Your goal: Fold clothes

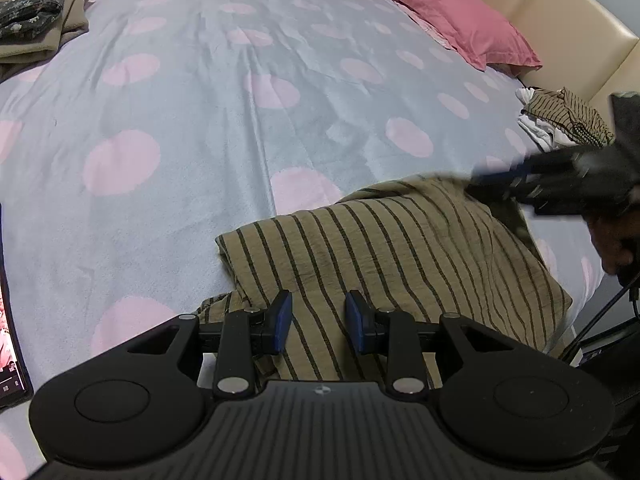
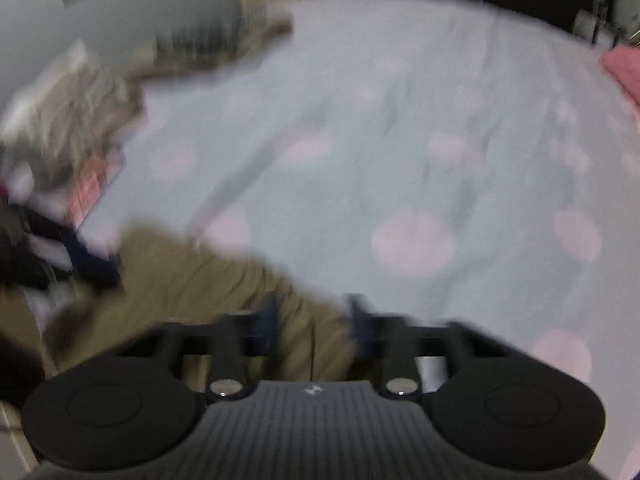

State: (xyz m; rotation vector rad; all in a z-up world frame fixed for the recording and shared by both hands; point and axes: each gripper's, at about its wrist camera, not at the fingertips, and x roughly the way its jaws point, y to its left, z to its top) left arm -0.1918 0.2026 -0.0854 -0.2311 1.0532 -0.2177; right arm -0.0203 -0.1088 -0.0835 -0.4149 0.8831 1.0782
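Left gripper [image 1: 319,322] jaws apart over the folded striped garment [image 1: 400,248] at the bed's [image 1: 200,120] near edge, holding nothing, right gripper [image 2: 314,328] blurred, jaws apart, empty, pink pillow [image 1: 452,16] at the far corner.

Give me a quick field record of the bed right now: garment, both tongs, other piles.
garment: striped olive cloth, bunched at the near edge of the bed
left tongs: open, over the cloth, gripping nothing
right tongs: open, view blurred; grip cannot be confirmed
surface: dotted bedsheet
folded stack: far left corner
unfolded pile: by the headboard, right side
pillow: pink
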